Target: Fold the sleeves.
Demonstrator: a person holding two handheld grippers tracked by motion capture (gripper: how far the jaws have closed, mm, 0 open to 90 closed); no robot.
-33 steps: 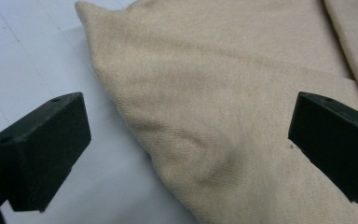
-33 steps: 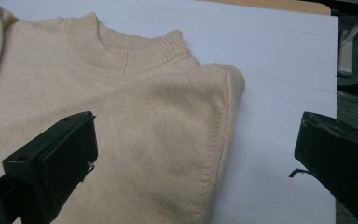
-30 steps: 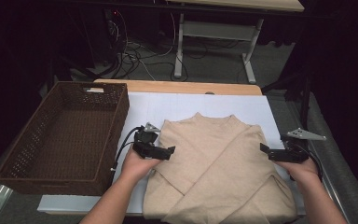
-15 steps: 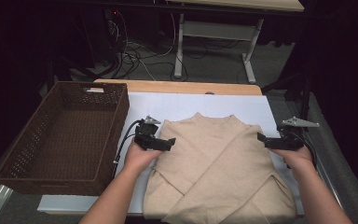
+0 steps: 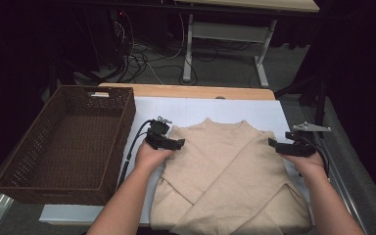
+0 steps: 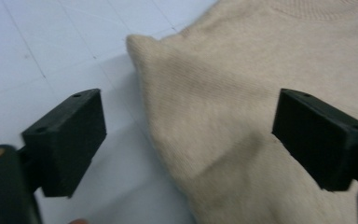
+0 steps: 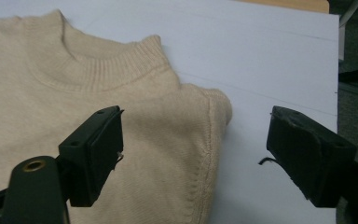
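A beige knit sweater lies flat on the white table cover, sleeves folded across its front and collar at the far side. My left gripper is at the sweater's left shoulder. In the left gripper view the sweater's shoulder edge lies between the jaws of the left gripper, and the pads stand clear of the cloth. My right gripper is at the right shoulder. Its own view has the sweater's shoulder corner inside the gap of the right gripper, untouched. Both pairs of jaws have just been closing.
An empty brown wicker basket stands to the left of the sweater. The white table cover runs bare beyond the collar to a wooden table edge. Cables and another table's legs are on the floor behind.
Both hands have moved away from the person, along the sweater's sides to its shoulders. The left hand moved more than the right.
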